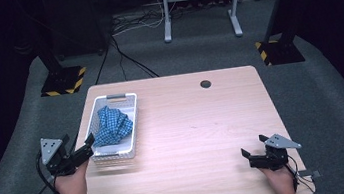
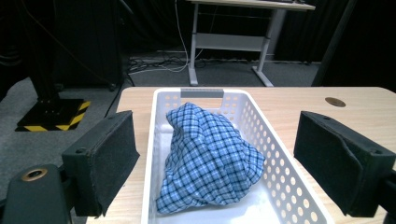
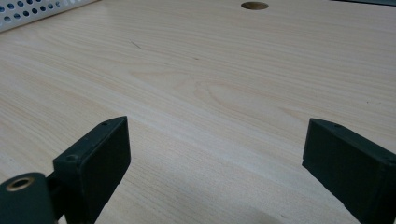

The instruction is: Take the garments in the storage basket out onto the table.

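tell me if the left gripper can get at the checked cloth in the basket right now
Probably yes: the left gripper is open at the near end of the white basket, the blue checked cloth lies uncovered, and nothing stands between.

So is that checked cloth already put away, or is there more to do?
The blue checked cloth lies bunched inside the white basket, so that part looks done. Nothing is in hand: the left gripper hangs open by the basket, and the right gripper is open over bare table.

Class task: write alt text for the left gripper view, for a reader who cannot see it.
A crumpled blue checked cloth lies in a white perforated basket on a light wooden table. The left gripper frames the basket with its two black jaws wide open, holding nothing.
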The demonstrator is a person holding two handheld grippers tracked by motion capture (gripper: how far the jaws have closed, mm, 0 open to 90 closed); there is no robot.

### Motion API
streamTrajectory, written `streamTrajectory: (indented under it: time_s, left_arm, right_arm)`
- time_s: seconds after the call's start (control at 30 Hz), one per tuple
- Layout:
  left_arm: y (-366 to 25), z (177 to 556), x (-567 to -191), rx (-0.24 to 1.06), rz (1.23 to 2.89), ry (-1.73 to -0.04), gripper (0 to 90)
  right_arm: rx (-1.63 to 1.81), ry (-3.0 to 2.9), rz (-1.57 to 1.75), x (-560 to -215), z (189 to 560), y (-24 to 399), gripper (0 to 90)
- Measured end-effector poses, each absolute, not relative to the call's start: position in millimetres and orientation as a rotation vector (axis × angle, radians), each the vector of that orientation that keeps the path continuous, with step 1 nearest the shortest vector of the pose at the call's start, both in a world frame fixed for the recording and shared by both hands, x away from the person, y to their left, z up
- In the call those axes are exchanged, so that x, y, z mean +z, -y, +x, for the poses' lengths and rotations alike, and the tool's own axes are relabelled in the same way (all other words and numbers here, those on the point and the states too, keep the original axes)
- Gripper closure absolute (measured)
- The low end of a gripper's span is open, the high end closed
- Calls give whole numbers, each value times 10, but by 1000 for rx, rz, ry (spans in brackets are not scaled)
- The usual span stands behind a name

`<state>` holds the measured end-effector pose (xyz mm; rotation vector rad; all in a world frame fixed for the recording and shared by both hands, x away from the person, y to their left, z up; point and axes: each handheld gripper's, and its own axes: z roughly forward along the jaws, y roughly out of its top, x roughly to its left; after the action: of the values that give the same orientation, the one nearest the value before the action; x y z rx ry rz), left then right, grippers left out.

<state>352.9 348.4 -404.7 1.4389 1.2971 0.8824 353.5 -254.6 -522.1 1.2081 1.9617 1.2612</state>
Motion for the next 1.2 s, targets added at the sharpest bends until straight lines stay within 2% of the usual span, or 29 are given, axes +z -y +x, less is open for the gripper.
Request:
streamTrajectory:
  time_s: [1.2]
  left_arm:
    - [-3242,4214,-4067,847,1468,-1290,125]
  right_arm:
    - [1256,-1971,1195,-5222,3537,2538,66]
